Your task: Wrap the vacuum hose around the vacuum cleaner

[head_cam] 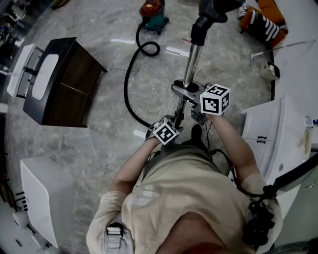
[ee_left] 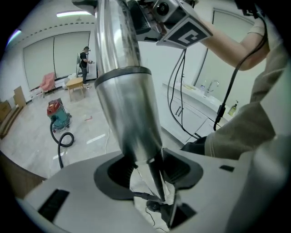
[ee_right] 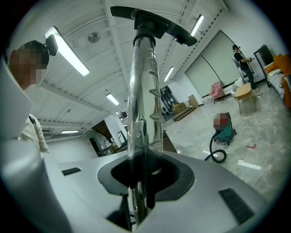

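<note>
The red and teal vacuum cleaner (head_cam: 153, 14) stands far off on the marble floor. Its black hose (head_cam: 130, 84) loops beside it and runs across the floor toward me. Both grippers hold the chrome wand (head_cam: 193, 62), whose black floor nozzle (head_cam: 213, 7) points away from me. My left gripper (head_cam: 171, 124) is shut on the wand's lower tapered end (ee_left: 132, 104), low near my body. Higher up, my right gripper (head_cam: 188, 93) is shut on the tube (ee_right: 143, 104). The vacuum cleaner (ee_left: 58, 113) and hose loop (ee_right: 217, 154) also show beyond the jaws.
A dark cabinet with a white basin (head_cam: 59, 84) stands at the left, a white box (head_cam: 42, 198) at the lower left. A white counter (head_cam: 278, 134) runs along the right. An orange striped thing (head_cam: 263, 22) lies at the far right. A person (ee_left: 84, 59) stands far back.
</note>
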{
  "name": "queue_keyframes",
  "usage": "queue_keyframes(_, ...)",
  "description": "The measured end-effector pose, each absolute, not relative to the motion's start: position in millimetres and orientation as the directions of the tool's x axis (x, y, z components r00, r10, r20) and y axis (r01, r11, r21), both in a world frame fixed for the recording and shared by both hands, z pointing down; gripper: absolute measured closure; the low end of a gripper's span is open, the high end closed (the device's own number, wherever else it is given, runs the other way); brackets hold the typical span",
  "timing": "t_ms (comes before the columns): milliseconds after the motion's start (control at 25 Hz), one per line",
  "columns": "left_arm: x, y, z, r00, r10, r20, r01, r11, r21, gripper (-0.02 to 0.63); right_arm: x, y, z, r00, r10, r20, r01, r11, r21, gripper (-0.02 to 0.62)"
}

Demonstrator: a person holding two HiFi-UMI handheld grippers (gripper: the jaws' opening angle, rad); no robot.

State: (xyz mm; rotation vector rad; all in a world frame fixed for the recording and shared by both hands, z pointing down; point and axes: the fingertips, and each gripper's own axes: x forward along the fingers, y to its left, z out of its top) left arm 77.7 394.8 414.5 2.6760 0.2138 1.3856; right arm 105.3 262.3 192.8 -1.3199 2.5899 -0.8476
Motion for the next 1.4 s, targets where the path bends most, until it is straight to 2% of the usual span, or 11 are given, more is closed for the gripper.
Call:
queue_keyframes(360, 249.4, 358.2, 383.2, 0.523, 0.083, 0.848, -0.035, -0.992, 0.118, 0.407, 252.8, 244.2, 146.4, -0.735, -0.673, 0.078, -0.625, 0.629, -0.463, 0.503)
queue_keyframes(640, 316.1, 345.4, 367.4, 0.541, 0.033, 0.841, -0.063, -0.995, 0.079, 0.407, 301.1, 245.2, 122.3, -0.763, -0.644, 0.052, -0.613, 0.695, -0.376, 0.503)
queue_keyframes(840, 345.5, 342.0, 364.1, 0.544, 0.052, 0.837, -0.039, -0.995, 0.087, 0.405, 317.4, 242.8, 118.5, -0.772, -0.628, 0.097, -0.621, 0.713, -0.327, 0.503)
queue_keyframes(1400, 415.1, 301.5, 378.2, 0.615, 0.186, 0.766, 0.066, -0.981, 0.185, 0.413, 338.8, 185.5, 153.2, -0.756, -0.560, 0.338, -0.643, 0.733, -0.225, 0.506)
